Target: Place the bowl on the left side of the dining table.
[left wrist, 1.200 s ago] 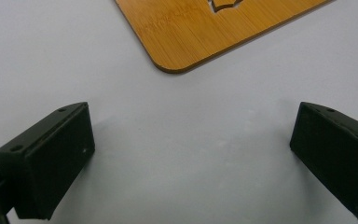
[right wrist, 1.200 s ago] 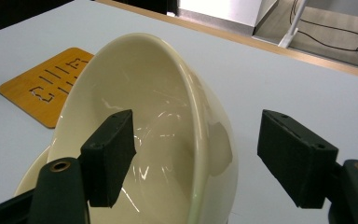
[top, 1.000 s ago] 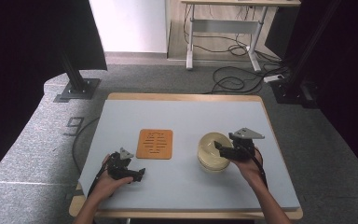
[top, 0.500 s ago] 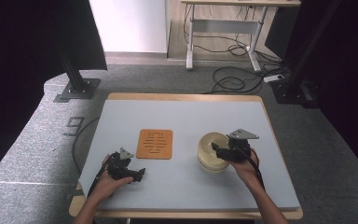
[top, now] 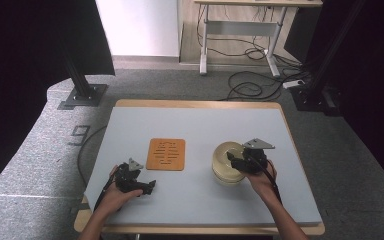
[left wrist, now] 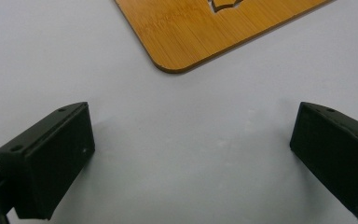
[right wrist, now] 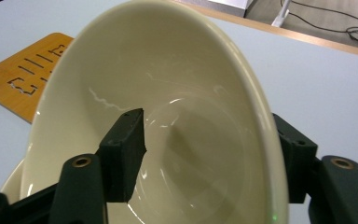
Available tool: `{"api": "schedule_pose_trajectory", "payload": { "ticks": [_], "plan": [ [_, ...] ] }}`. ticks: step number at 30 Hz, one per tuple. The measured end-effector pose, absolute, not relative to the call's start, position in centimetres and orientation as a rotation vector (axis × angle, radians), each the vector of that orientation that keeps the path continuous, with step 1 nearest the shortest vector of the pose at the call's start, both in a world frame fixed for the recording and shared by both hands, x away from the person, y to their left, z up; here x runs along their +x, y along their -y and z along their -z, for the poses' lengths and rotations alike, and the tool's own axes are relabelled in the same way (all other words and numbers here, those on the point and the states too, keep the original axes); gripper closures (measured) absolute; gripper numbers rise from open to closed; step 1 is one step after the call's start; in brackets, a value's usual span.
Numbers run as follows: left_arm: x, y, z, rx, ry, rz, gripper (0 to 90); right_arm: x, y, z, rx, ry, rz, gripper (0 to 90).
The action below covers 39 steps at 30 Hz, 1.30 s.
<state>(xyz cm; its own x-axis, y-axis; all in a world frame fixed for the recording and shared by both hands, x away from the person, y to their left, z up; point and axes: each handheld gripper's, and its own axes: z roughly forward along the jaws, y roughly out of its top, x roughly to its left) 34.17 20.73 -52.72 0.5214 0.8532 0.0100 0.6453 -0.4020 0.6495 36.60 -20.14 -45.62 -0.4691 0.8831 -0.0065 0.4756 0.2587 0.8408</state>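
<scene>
**Right gripper on the bowl rim, left gripper idle near the board**

The right gripper (top: 237, 162) straddles the rim of a cream bowl (top: 223, 159). In the right gripper view one jaw stands inside the bowl (right wrist: 168, 121) against its inner wall and the other sits outside the rim, so the wall lies between them; the jaws look closed onto it, with no gap visible on the inner side. The bowl is tilted in that view, its mouth turned toward the camera. From above, it seems to sit on top of at least one more bowl of the same colour, on the right half of the grey table (top: 200, 125).

The left gripper (top: 147, 187) rests low over the table near its front left edge, held in the person's left hand (top: 111, 192). Its jaws are spread wide with nothing between them but bare tabletop.

Just ahead of the left gripper lies a flat wooden board (top: 166, 154) with cut-out slots, its rounded corner (left wrist: 168, 65) close to the jaws. The board lies left of the bowl, apart from it.
</scene>
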Motion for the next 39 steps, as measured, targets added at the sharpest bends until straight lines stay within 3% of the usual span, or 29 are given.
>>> {"api": "schedule_pose_trajectory", "payload": {
  "ticks": [6,19,30,39],
  "plan": [
    [34.17,-20.74,52.70,2.177,-1.214,-0.459,0.0,36.65,20.08,45.58,1.251,-2.041,-1.098,41.0],
    [34.18,-20.74,52.70,2.177,-1.214,-0.458,0.0,37.24,20.11,45.09,1.349,-1.995,-1.037,60.0],
    [34.17,-20.72,52.70,2.176,-1.214,-0.459,0.0,37.12,20.55,44.74,1.366,-1.946,-1.084,67.7],
    [34.17,-20.73,52.70,2.176,-1.214,-0.459,0.0,37.04,20.55,44.62,1.333,-1.945,-1.085,68.6]
  ]
}}
